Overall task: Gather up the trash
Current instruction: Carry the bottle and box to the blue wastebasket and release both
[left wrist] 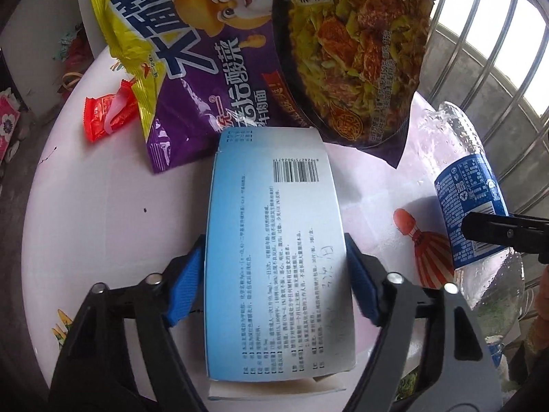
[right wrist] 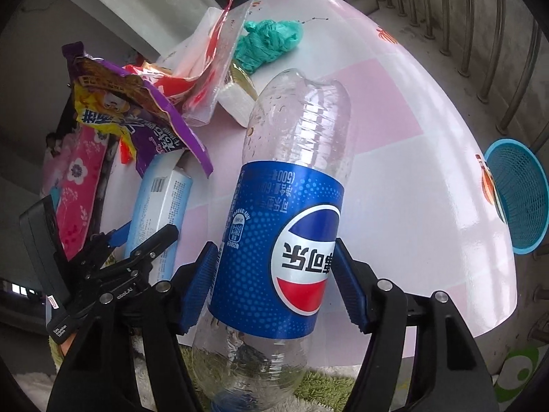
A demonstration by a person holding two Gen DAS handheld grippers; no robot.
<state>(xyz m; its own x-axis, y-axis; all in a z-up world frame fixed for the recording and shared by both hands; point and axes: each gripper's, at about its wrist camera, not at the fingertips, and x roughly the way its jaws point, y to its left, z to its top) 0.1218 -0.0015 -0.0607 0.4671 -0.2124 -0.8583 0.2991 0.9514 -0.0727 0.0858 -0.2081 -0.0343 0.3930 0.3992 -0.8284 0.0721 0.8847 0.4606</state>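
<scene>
My left gripper (left wrist: 274, 281) is shut on a light blue medicine box (left wrist: 274, 240) over the round white and pink table (left wrist: 103, 206); its blue pads press both long sides. The box also shows in the right wrist view (right wrist: 161, 202). My right gripper (right wrist: 274, 281) is shut on an empty Pepsi bottle (right wrist: 284, 240) with a blue label, which lies at the table's near edge and also shows in the left wrist view (left wrist: 470, 185). A purple noodle wrapper (left wrist: 240, 68) lies just beyond the box. A red sachet (left wrist: 106, 116) lies to its left.
A clear and red plastic bag (right wrist: 206, 65), a green crumpled bag (right wrist: 267, 41) and a white packet (right wrist: 236, 99) lie further back on the table. A blue mesh basket (right wrist: 518, 199) stands on the floor right of the table. Metal railings (left wrist: 487, 51) stand behind.
</scene>
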